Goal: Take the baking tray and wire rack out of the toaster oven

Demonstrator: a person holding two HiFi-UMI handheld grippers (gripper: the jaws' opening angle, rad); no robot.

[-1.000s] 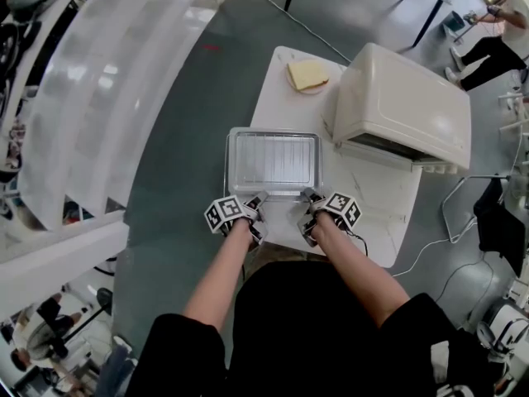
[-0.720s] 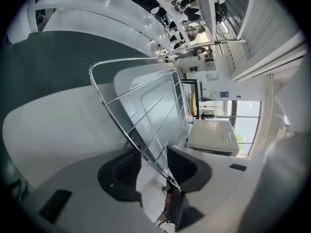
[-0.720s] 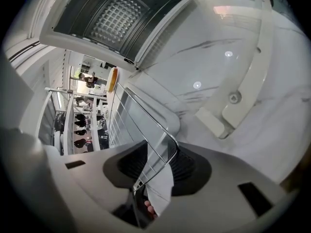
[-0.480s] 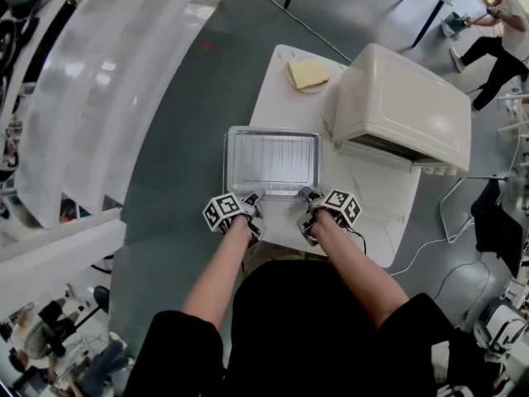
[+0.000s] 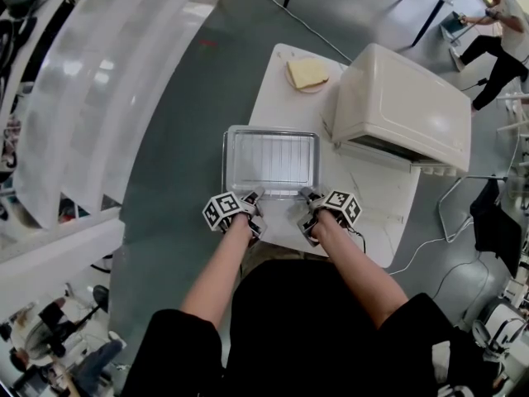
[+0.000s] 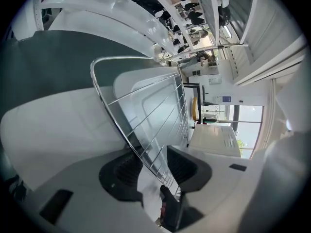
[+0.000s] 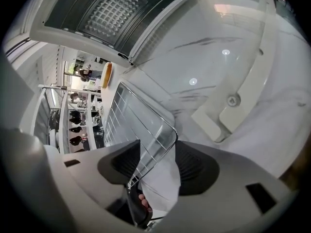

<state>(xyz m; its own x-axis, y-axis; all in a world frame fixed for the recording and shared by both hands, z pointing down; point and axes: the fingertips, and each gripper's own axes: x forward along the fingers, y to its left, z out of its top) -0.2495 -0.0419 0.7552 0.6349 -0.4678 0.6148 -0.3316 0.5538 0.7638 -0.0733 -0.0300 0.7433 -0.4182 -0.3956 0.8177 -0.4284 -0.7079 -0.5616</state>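
Note:
The metal baking tray [image 5: 228,165] lies on the white table [image 5: 372,213] in front of the toaster oven [image 5: 405,98], with the wire rack [image 5: 273,157] resting in it. Both grippers are at its near edge. My left gripper [image 5: 254,198] is shut on the rack's near left rim; in the left gripper view [image 6: 155,166] the wire rack [image 6: 146,110] runs slantwise between the pads. My right gripper [image 5: 309,198] has just been opening. In the right gripper view [image 7: 158,166] the wire rack's corner [image 7: 141,125] sits in the gap, free of both pads.
The oven's door hangs open toward me, its glass [image 7: 228,47] and handle [image 7: 243,101] lying just right of the rack. A slice of bread on a plate [image 5: 307,74] sits at the table's far end. Grey floor surrounds the table; a person stands at far right.
Hands, tray and rack stay where they were in the head view. Only the person in the far right background has shifted.

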